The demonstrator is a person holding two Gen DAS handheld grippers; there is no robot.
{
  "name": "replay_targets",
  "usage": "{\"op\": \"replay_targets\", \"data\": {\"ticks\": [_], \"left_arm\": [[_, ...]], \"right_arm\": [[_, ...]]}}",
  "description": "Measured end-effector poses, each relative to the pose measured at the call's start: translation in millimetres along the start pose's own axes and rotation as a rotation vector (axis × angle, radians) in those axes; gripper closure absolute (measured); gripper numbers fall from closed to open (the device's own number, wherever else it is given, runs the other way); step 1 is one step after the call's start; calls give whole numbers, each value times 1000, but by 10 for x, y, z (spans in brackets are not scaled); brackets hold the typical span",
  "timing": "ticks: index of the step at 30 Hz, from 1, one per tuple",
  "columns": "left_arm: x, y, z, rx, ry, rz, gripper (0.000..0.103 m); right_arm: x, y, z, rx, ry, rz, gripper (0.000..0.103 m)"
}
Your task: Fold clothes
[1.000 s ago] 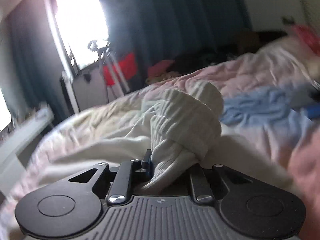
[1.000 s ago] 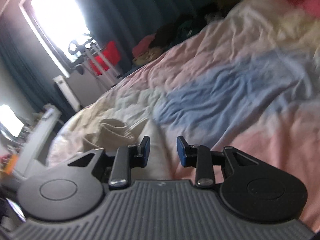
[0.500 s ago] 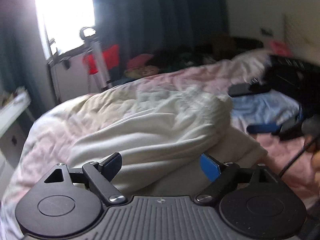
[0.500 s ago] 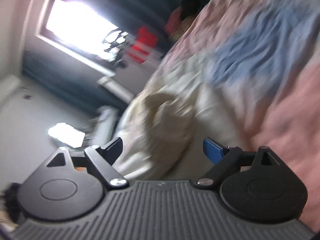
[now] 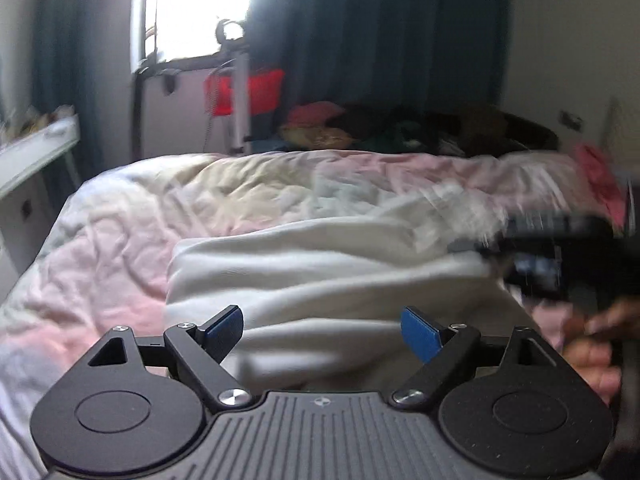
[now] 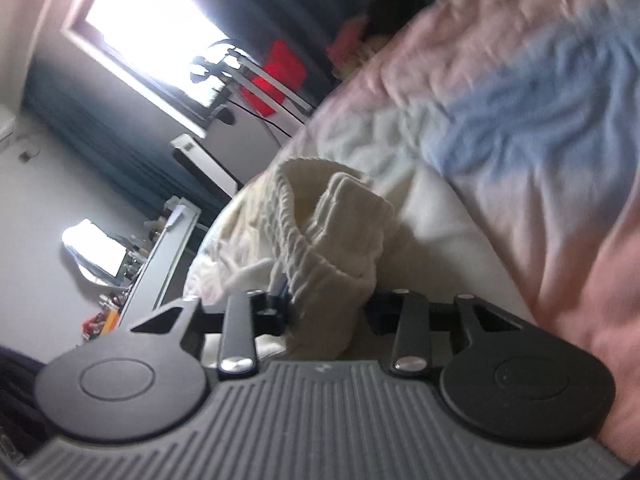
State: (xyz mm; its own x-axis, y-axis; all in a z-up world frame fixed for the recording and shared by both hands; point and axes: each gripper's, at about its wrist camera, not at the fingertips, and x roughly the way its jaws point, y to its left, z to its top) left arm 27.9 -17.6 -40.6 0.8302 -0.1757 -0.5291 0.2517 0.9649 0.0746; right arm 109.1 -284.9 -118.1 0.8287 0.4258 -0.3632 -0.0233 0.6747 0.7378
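Observation:
A cream ribbed garment [image 5: 320, 272] lies in folds on the pastel bed cover [image 5: 120, 240]. My left gripper [image 5: 322, 326] hovers just above its near edge, open wide, with nothing pressed between the blue pads. In the right wrist view the garment's bunched elastic hem [image 6: 340, 232] runs between the fingers of my right gripper [image 6: 326, 312]. Those jaws are closing and pinch the cloth. The right gripper [image 5: 560, 256] also shows as a dark blur at the garment's right end, with a hand [image 5: 596, 340] below it.
A white desk [image 5: 36, 152] stands left of the bed. Beyond the far edge are a stand with red fabric [image 5: 248, 92], a pile of dark clothes [image 5: 400, 128] and dark curtains [image 5: 380, 40]. A pink item [image 5: 600, 176] lies at the bed's far right.
My left gripper let go of the cream garment, opened wide and drew back. My right gripper opened, swung over to the garment's bunched hem and closed on it.

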Motion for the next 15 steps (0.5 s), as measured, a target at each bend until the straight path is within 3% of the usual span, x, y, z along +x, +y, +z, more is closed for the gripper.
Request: {"op": "replay_targets", "data": {"ticks": [3, 6, 9, 13, 15], "left_arm": [[0, -215, -60, 154, -56, 45, 14], [65, -399, -157, 297, -83, 157, 14], [241, -496, -279, 401, -40, 206, 13], [419, -557, -398, 475, -11, 293, 13], [421, -521, -394, 457, -30, 354, 20]], "right_arm": [[-217, 126, 90, -64, -69, 25, 67], [-408, 98, 166, -82, -132, -13, 67], [-468, -172, 202, 6, -124, -65, 67], [-396, -410, 189, 91, -77, -80, 67], [-387, -387, 196, 70, -79, -76, 67]]}}
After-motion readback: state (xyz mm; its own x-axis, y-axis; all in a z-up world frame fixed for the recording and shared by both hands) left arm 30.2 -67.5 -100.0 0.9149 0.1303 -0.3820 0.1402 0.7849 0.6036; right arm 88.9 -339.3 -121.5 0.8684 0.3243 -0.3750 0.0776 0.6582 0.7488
